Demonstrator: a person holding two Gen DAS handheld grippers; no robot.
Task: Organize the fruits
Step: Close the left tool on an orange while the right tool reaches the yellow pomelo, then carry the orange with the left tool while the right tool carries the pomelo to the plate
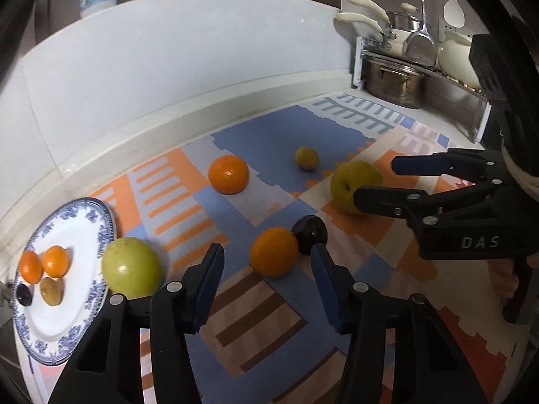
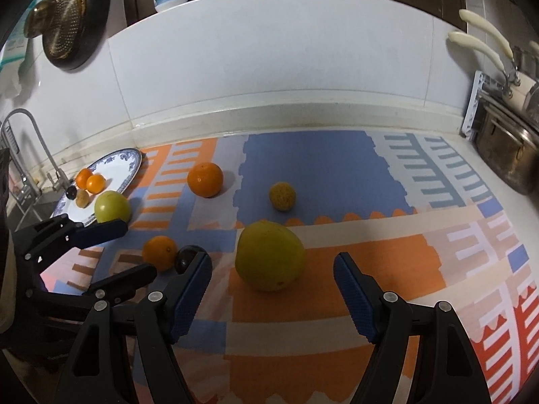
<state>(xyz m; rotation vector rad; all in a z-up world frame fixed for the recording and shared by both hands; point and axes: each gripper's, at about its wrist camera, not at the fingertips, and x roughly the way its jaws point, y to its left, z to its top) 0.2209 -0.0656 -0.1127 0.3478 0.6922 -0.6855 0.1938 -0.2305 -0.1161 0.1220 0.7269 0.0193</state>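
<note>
My left gripper is open, its fingers on either side of a small orange that touches a dark plum. My right gripper is open just in front of a big yellow-green fruit; it also shows in the left wrist view. A blue-patterned plate at the left holds two small oranges, a brown fruit and a dark plum. A green apple lies against the plate's rim. A larger orange and a small yellow-brown fruit lie farther back.
A patterned mat covers the counter. A rack with steel pots and utensils stands at the back right. A tap and sink are at the left. A white tiled wall runs behind.
</note>
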